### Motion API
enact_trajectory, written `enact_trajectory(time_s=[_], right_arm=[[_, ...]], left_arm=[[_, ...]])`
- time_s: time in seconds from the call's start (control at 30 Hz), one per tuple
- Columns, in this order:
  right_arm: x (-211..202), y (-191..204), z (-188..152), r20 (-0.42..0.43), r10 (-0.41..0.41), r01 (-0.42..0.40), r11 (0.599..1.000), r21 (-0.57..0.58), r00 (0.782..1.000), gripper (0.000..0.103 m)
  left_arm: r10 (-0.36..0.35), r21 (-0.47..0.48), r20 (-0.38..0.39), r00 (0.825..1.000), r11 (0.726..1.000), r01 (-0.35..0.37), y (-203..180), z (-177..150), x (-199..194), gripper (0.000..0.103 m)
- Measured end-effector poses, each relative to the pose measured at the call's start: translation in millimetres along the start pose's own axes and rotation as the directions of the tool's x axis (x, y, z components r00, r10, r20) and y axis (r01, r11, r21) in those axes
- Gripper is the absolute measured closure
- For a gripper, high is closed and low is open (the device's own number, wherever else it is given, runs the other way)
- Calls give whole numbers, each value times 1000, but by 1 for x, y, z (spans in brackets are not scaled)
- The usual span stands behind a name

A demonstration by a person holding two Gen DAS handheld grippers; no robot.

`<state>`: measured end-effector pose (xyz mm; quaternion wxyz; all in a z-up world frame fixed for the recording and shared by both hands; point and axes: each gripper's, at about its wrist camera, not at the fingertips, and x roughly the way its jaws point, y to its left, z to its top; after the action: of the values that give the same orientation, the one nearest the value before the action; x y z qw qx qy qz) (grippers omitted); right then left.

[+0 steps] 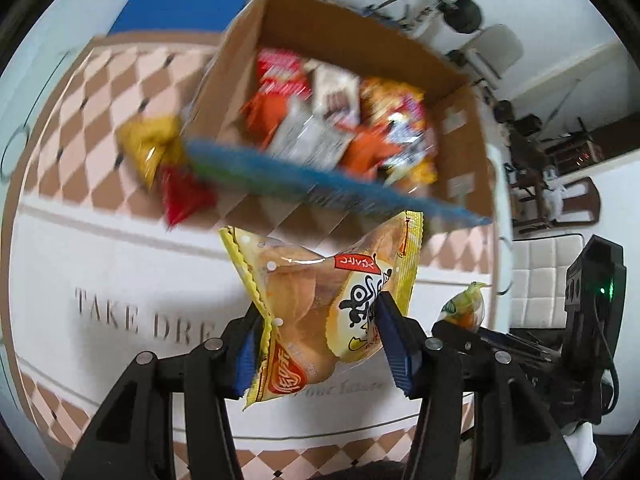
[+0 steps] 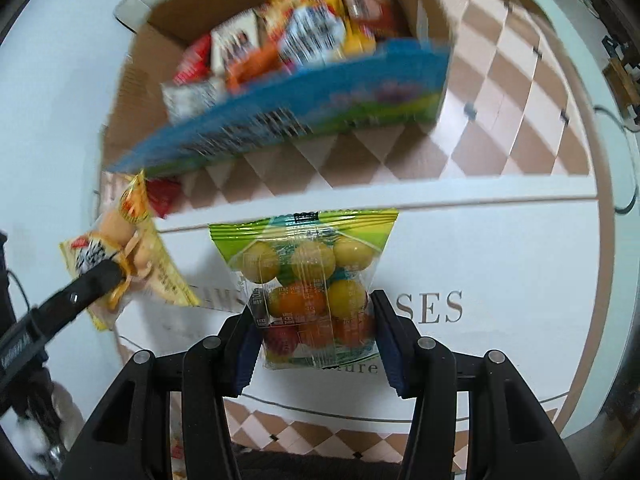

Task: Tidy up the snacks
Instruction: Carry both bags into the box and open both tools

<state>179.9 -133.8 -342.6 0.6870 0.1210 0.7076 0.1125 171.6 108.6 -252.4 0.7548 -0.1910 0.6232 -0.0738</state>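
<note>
My left gripper [image 1: 320, 344] is shut on a yellow bag of small buns [image 1: 320, 300] and holds it above the table, short of the cardboard box [image 1: 460, 120]. My right gripper [image 2: 316, 340] is shut on a clear green-topped bag of coloured candy balls [image 2: 308, 280], also held in the air before the box [image 2: 132, 92]. The box has a blue front flap [image 1: 320, 184] and holds several snack packets [image 1: 340, 120]. The left gripper with the bun bag [image 2: 120, 264] shows at the left of the right wrist view; the candy bag [image 1: 464, 308] shows at the right of the left wrist view.
A yellow packet [image 1: 152, 144] and a red packet [image 1: 184, 196] lie on the checkered tablecloth [image 1: 100, 92] left of the box. The round table's edge curves around both views. Chairs and equipment stand beyond the table at the right [image 1: 540, 140].
</note>
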Motion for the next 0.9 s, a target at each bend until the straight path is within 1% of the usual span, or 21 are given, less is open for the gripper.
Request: enact_trajectory(time_s=[0.07,0.13,0.2,0.27,0.4,0.43,0.47,0.53,0.63,0.7,0.77,0.9], right_arm=[[-21,2,8,31,18,-18,1000,-10,999,49],[-42,1,16,64,20,-18,1000,-25,998,49],[-58,7,36,105,10,-5,999,-42,994,49],[-72,5,57,132,-2,8,999,-47,991,49],[-78,12,107,167,-36,42,999,-34,985,49],[-77,14,112,169,-39,44,999,-29,985,49],[-76,14,124,171,-52,57,998,-26,984,49],[-69,13,139,167,-83,88,996,-22,982,49],[-45,7,166,110,-100,100,995,6,989,49],[-28,3,176,81,-110,109,994,18,991,49],[-18,0,179,66,-119,118,993,25,991,49],[-1,-8,185,30,-124,122,992,40,992,49]], left_arm=[[-10,24,10,1000,1000,10,-12,18,2,53],[-10,49,27,1000,999,9,-21,37,-1,53],[-10,76,37,999,997,8,-32,62,0,53],[-12,98,41,999,995,8,-40,82,4,53],[-2,150,47,999,989,-5,-59,133,13,53],[5,155,44,999,988,-12,-60,141,17,53],[26,161,44,999,986,-32,-63,156,25,53],[48,172,29,998,984,-52,-65,177,40,53],[84,186,10,996,979,-84,-65,196,62,53],[98,188,-14,995,978,-94,-63,204,76,53],[112,189,-31,993,976,-105,-61,207,86,53],[126,193,-62,990,975,-112,-57,205,100,53]])
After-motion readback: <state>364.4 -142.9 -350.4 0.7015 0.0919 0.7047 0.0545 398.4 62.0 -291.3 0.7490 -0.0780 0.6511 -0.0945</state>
